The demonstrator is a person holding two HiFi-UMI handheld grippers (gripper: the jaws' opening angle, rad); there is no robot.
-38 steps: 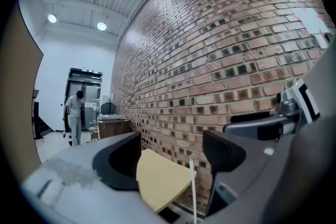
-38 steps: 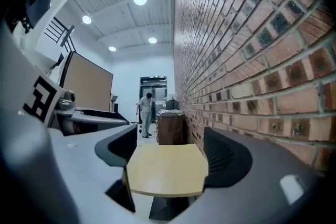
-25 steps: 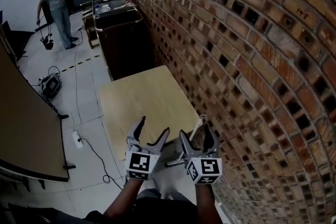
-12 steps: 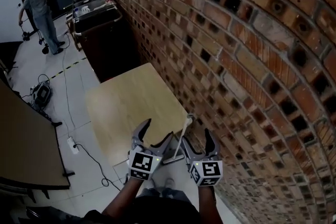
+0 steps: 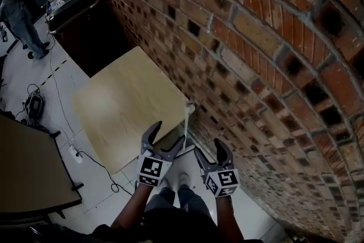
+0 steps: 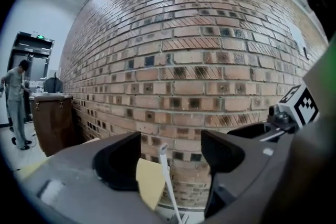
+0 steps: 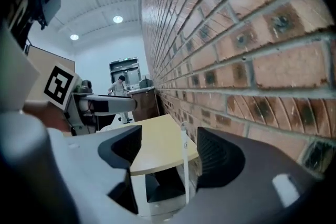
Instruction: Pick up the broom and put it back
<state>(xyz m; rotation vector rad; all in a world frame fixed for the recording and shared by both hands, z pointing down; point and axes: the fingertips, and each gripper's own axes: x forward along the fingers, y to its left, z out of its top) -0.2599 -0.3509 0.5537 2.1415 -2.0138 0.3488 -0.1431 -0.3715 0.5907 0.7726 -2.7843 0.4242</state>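
The broom's thin white handle (image 5: 186, 125) leans at the near corner of the wooden table (image 5: 122, 102), close to the brick wall. My left gripper (image 5: 167, 135) is open just left of the handle, which shows between its jaws (image 6: 165, 173) but further off and untouched. My right gripper (image 5: 209, 151) sits lower and to the right of the handle. Its jaws are closing but still wide, and the handle (image 7: 185, 165) stands ahead in the gap between them, untouched. The broom's head is hidden under the table.
The brick wall (image 5: 256, 65) runs along the right, close to both grippers. A dark cabinet (image 5: 85, 28) stands beyond the table. A person (image 5: 20, 14) stands far off at the upper left. A cable and power strip (image 5: 74, 153) lie on the floor beside a brown board (image 5: 28, 168).
Both grippers have sunk and moved forward towards the broom handle at the table corner. The head view has tilted further down and nearer the wall.
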